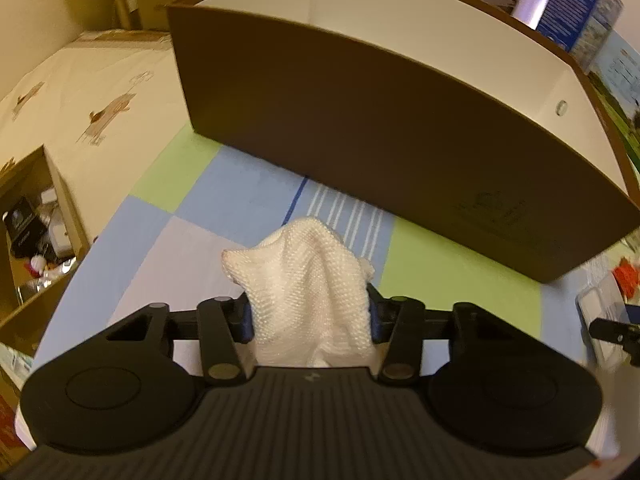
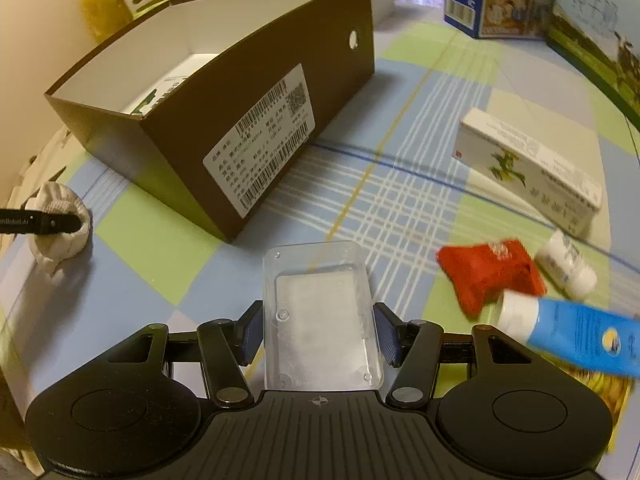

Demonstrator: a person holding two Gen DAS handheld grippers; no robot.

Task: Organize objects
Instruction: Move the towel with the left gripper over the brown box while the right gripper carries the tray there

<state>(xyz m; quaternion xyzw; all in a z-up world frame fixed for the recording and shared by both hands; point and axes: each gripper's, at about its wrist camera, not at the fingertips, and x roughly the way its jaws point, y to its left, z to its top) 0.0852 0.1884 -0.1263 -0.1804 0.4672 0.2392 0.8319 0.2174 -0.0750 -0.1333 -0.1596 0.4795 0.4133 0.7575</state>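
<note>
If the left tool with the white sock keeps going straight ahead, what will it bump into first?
Probably the brown box. The left tool, shut on the white sock, points at its near side wall across bare tablecloth; depth is unclear.

A checked blue, green and white cloth [image 2: 400, 200] covers the surface. On it sit a brown shoebox [image 2: 256, 120] at ten o'clock, and at three o'clock a white carton [image 2: 532, 168], red pouch [image 2: 488, 272], small white bottle [image 2: 568, 264] and blue tube [image 2: 580, 332].

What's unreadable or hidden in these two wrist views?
- Brown box interior: left wrist view, its near wall blocks the floor and any contents.
- Item inside the box: right wrist view, wall cuts it off; identity unclear.
- Blue tube: right wrist view, motion-blurred and cut by the frame edge; label unreadable.
- White knit cloth: left wrist view, lower part hidden behind the gripper body.
- Box label: print too small to read.
</note>
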